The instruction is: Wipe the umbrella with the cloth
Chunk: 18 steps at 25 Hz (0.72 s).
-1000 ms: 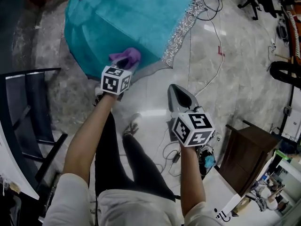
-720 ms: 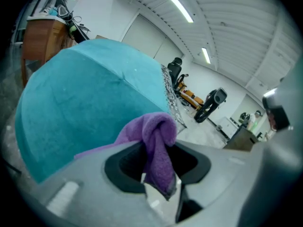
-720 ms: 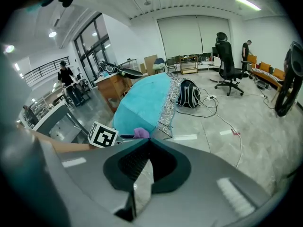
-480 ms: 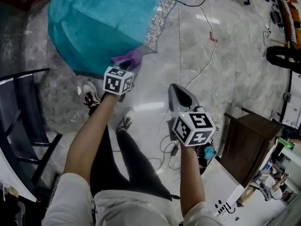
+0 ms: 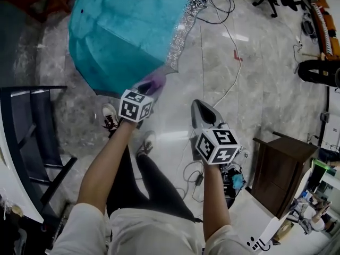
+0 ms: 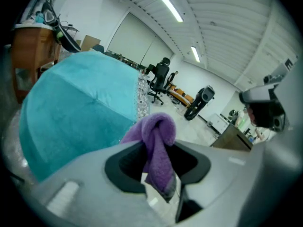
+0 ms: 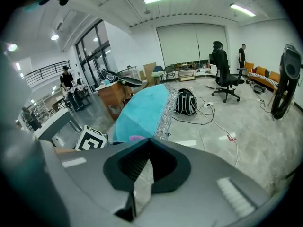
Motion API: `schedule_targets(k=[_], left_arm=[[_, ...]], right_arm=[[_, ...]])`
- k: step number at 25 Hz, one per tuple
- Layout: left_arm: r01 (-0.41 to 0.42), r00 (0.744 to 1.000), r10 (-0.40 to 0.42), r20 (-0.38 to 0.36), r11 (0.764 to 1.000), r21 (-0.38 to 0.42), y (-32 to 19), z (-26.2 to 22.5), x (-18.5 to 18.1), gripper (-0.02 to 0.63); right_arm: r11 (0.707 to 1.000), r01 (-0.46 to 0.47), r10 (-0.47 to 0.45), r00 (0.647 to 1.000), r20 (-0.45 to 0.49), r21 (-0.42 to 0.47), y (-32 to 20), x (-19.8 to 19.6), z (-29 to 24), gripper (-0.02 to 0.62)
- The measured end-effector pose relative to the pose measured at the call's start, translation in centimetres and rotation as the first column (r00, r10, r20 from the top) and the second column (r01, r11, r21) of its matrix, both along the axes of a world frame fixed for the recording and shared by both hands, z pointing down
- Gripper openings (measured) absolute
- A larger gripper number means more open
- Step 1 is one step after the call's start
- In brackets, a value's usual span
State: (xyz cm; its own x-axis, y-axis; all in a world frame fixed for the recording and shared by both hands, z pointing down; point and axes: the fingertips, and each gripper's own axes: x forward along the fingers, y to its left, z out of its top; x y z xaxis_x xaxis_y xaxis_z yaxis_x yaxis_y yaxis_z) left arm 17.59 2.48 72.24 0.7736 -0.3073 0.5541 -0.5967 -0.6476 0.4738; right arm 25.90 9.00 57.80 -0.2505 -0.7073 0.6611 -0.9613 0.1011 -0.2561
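Note:
An open teal umbrella [image 5: 127, 31] with a silver lace trim lies on the floor ahead; it also fills the left of the left gripper view as the umbrella [image 6: 75, 112] and shows small as the umbrella [image 7: 144, 110] in the right gripper view. My left gripper [image 5: 150, 84] is shut on a purple cloth [image 6: 156, 145], held at the umbrella's near edge; the cloth [image 5: 154, 81] shows against the canopy rim. My right gripper [image 5: 201, 109] hangs to the right, over bare floor, jaws shut with nothing between them.
A black chair [image 5: 32, 137] stands at the left. A brown wooden cabinet [image 5: 279, 169] is at the right. Cables [image 5: 228, 31] trail across the marble floor beyond the umbrella. The person's legs and shoes [image 5: 109, 118] are below the grippers.
The left gripper with the cloth has slid from on the canopy down to its near edge. The view shifted. The right gripper has stayed put.

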Motion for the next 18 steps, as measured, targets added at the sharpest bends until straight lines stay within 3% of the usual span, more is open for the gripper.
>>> schedule_targets(k=[4,9,14,18], left_arm=[[0.025,1.000,-0.025,-0.004,0.997,0.070,-0.2,-5.9,-2.8,0.137],[0.116,0.993,-0.111,-0.041,0.983,0.141,-0.3,-13.1,-6.7,0.137],[0.267,0.959,-0.246,-0.143,0.951,0.157,0.1,-21.4,-11.2,0.137],[0.313,0.948,-0.289,-0.133,0.921,0.231,1.2,-27.6,-15.3,0.137]], right_arm=[[0.998,0.029,-0.029,1.000,-0.005,0.055,-0.6,-1.4,-4.6,0.005],[0.990,0.065,-0.061,0.998,-0.028,0.127,-0.3,-2.9,-10.4,0.004],[0.978,0.102,-0.099,0.995,-0.023,0.184,0.4,-4.5,-15.8,0.005],[0.961,0.141,-0.140,0.990,-0.022,0.237,0.9,-6.6,-20.6,0.005]])
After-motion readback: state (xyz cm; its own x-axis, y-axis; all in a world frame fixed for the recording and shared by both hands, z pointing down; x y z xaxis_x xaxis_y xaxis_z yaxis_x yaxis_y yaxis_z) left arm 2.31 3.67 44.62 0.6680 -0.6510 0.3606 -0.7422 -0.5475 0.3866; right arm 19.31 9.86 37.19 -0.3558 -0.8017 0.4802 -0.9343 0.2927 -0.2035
